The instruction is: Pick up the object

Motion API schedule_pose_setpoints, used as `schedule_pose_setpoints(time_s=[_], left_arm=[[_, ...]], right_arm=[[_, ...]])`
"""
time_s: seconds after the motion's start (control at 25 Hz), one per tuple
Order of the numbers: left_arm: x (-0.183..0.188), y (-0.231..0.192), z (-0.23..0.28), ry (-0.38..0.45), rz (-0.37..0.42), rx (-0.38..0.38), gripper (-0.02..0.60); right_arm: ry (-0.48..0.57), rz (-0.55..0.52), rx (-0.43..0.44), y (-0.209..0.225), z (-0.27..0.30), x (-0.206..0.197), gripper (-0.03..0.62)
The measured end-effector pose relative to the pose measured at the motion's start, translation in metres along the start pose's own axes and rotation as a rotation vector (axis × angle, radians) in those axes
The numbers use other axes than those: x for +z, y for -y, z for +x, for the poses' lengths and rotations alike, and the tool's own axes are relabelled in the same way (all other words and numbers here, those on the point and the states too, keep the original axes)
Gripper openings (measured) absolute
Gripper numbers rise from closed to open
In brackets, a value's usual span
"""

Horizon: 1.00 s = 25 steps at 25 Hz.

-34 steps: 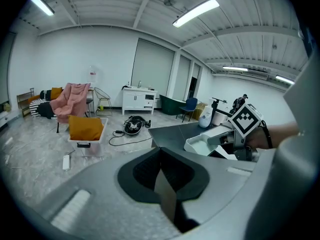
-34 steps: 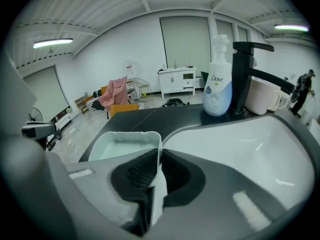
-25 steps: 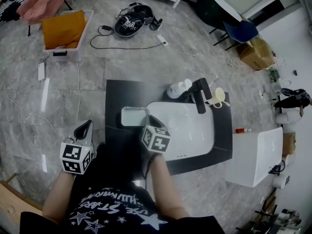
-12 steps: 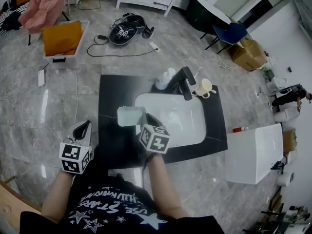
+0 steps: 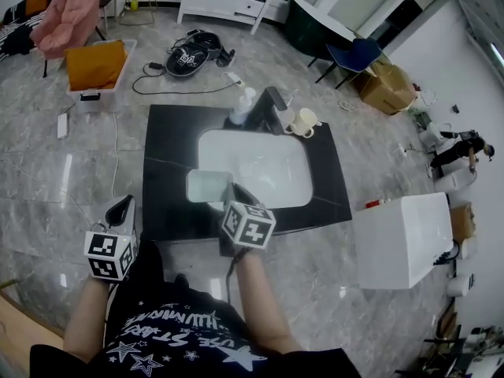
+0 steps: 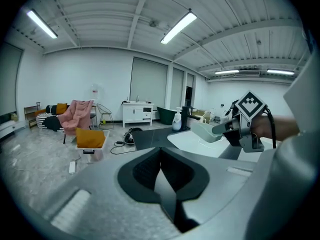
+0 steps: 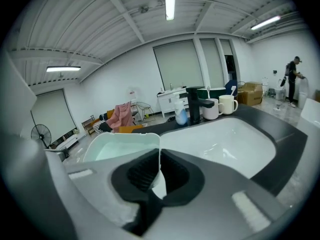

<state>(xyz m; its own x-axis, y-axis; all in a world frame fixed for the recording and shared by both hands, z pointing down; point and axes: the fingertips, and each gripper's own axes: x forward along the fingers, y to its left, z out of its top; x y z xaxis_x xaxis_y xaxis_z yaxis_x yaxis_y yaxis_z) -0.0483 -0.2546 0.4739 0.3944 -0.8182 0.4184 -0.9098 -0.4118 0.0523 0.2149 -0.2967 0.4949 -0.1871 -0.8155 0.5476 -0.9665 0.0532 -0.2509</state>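
Right gripper view: right hand-held gripper (image 7: 159, 159), jaws closing, pinches smooth thin-walled rectangular tub (image 7: 120, 146).

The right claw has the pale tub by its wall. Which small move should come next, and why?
Probably a slow, straight lift of the right claw. Its jaws are closing on the thin wall of the pale tub, at one edge only, so a quick or tilted move might let it slip.

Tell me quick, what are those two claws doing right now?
Left claw: shut, empty.
Right claw: closing on the wall of the pale tub, gripping it.
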Motion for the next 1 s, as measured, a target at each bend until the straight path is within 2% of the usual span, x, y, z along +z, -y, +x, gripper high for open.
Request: schedule_pose_setpoints(time_s=[0.24,0.4,0.8,1.0], left_arm=[[-0.023,0.029,-0.039,-0.015,-0.022,0.023,0.009],[-0.032,0.04,-0.055,-0.032,-0.004,0.028,0.009],[-0.038,0.041,-0.067,-0.056,0.011,0.013,0.009],[-0.044,0.035,-0.075,-0.057,0.011,-0.013,0.009]], right_arm=[[-0.021,-0.003,0.019,0.01,-0.035,-0.031,0.011],[-0.03,0.011,0.025,0.013,-0.046,-0.047,0.01],[-0.051,0.033,0.022,0.01,-0.057,-0.069,0.009],[-0.051,0.019,0.015,-0.007,-0.06,-0.075,0.009]])
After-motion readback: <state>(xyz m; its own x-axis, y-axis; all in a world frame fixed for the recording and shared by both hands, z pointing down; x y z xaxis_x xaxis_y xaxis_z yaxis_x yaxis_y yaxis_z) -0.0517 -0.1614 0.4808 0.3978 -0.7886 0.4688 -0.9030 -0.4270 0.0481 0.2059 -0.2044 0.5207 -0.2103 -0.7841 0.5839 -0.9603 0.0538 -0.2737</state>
